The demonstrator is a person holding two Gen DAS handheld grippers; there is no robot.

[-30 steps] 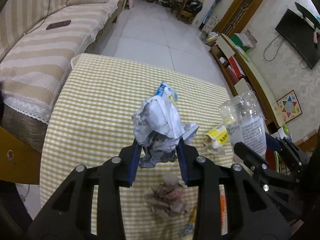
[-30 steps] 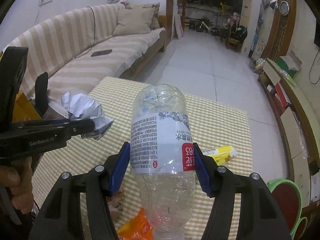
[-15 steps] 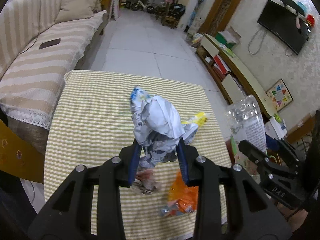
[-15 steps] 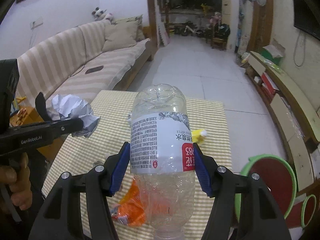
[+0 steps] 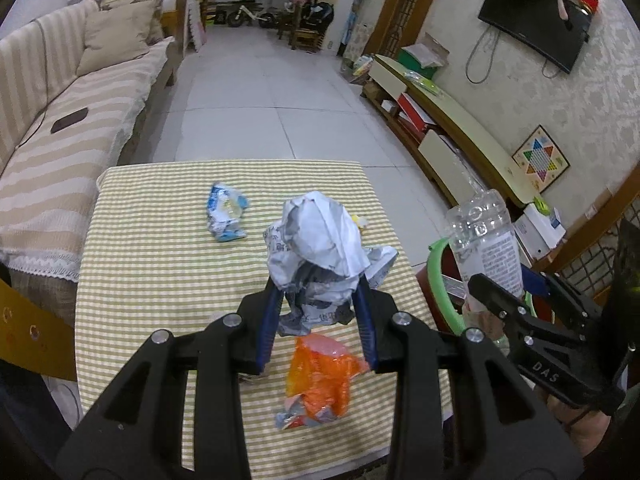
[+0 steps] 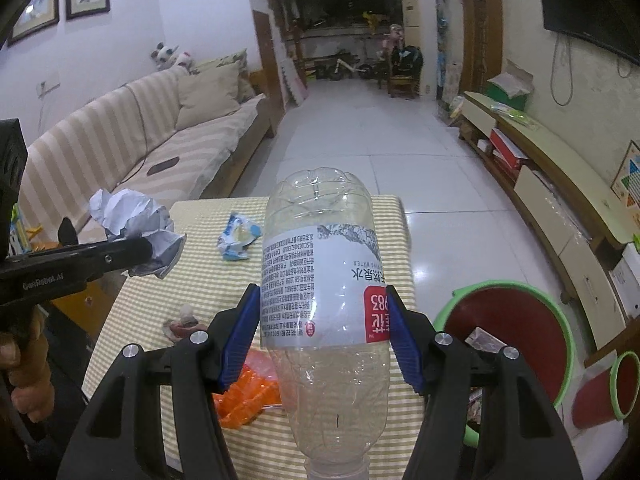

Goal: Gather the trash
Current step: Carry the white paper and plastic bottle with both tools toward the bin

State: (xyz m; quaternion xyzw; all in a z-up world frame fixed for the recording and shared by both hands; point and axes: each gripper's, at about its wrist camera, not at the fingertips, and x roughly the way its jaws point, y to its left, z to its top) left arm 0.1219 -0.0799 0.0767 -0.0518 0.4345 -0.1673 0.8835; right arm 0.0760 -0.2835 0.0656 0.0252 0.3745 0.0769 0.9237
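My left gripper (image 5: 318,300) is shut on a crumpled ball of white paper (image 5: 320,236) and holds it high above the checked table (image 5: 152,248); the paper also shows in the right wrist view (image 6: 132,220). My right gripper (image 6: 324,316) is shut on an empty clear plastic bottle (image 6: 320,280), bottom end forward, held above the table's right edge; it also shows in the left wrist view (image 5: 484,236). An orange wrapper (image 5: 320,376), a blue and white wrapper (image 5: 224,212) and a small brownish wad (image 6: 182,322) lie on the table.
A green-rimmed red bin (image 6: 516,328) with some trash in it stands on the floor right of the table, a smaller one (image 6: 608,388) beside it. A striped sofa (image 5: 60,120) runs along the left, a low TV cabinet (image 6: 560,184) along the right.
Both grippers have risen and pulled back from the table with their loads. The green-rimmed bin has come further into the right wrist view.
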